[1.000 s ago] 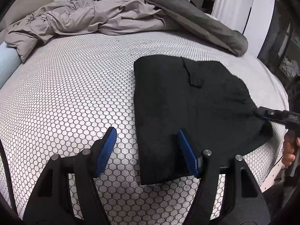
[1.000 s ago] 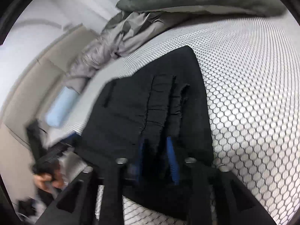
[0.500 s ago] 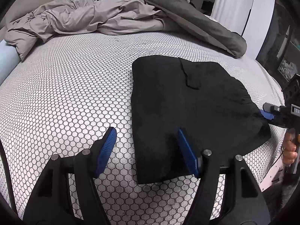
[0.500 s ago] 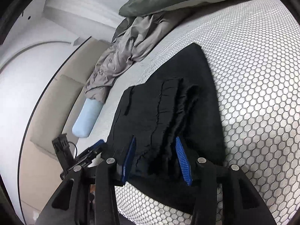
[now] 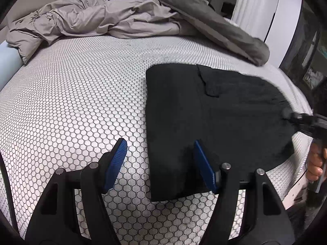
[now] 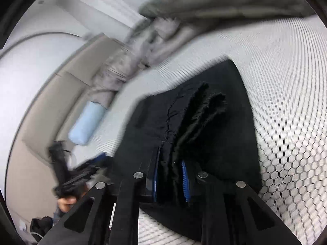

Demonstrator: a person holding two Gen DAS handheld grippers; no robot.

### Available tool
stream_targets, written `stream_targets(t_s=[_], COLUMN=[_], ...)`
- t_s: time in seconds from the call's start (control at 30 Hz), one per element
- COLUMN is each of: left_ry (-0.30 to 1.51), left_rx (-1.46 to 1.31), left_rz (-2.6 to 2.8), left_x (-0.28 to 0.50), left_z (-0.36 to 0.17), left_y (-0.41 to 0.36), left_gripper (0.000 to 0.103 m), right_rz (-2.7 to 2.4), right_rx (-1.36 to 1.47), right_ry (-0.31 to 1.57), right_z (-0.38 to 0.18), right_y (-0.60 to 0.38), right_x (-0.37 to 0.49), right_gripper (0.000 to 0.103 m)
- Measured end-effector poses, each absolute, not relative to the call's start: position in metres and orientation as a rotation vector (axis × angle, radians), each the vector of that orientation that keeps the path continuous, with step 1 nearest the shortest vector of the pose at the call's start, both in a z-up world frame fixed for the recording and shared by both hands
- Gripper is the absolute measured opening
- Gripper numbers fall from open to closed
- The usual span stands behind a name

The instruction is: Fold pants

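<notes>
Black pants (image 5: 214, 122) lie folded, long axis running away from me; right gripper (image 6: 170, 178) angled down, closing on gathered waistband; left gripper (image 5: 159, 163) angled down, apart, empty.

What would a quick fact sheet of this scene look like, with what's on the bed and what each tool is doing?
surface: bed with honeycomb-patterned cover
garment: black pants, folded, lying flat
bedding: grey duvet bunched at the far end
extra: light blue pillow at the bed's edge
left tool: open, nothing gripped, over the pants' near corner
right tool: closing, with the bunched waistband end of the pants between its pads
</notes>
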State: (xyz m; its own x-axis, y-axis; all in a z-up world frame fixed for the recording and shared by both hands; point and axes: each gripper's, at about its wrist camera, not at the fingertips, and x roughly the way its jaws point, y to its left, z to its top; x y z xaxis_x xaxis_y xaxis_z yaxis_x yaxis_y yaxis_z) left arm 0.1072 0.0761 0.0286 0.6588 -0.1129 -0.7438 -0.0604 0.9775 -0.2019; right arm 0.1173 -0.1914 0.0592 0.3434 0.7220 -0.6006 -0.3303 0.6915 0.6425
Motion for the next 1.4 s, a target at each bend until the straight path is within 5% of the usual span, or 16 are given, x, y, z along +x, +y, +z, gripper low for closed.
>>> stream_targets(t_s=[0.13, 0.33, 0.5, 0.53, 0.73, 1.1, 1.4], left_ry=[0.834, 0.920, 0.939, 0.949, 0.966, 0.785, 0.903], left_rx=[-0.246, -0.368, -0.461, -0.451, -0.315, -0.089, -0.056], left_rz=[-0.041, -0.032, -0.127, -0.158, -0.163, -0.225, -0.352], left_x=[0.103, 0.114, 0.114, 0.113, 0.097, 0.085, 0.124], left_z=[0.033, 0.006, 0.002, 0.002, 0.016, 0.052, 0.017], left_y=[0.085, 0.098, 0.094, 0.089, 0.064, 0.004, -0.039], left_gripper=[0.065, 0.065, 0.040, 0.032, 0.032, 0.032, 0.029], right_rz=[0.732, 0.577, 0.502, 0.501, 0.434, 0.546, 0.682], right_rx=[0.395, 0.406, 0.320, 0.337, 0.307, 0.081, -0.218], right_ry=[0.982, 1.154, 0.954, 0.986, 1.048, 0.856, 0.986], right_z=[0.085, 0.028, 0.063, 0.056, 0.023, 0.089, 0.021], right_y=[-0.200, -0.210, -0.225, -0.226, -0.215, -0.170, -0.084], right_x=[0.088, 0.103, 0.095, 0.099, 0.127, 0.083, 0.099], right_gripper=[0.018, 0.027, 0.055, 0.054, 0.045, 0.045, 0.037])
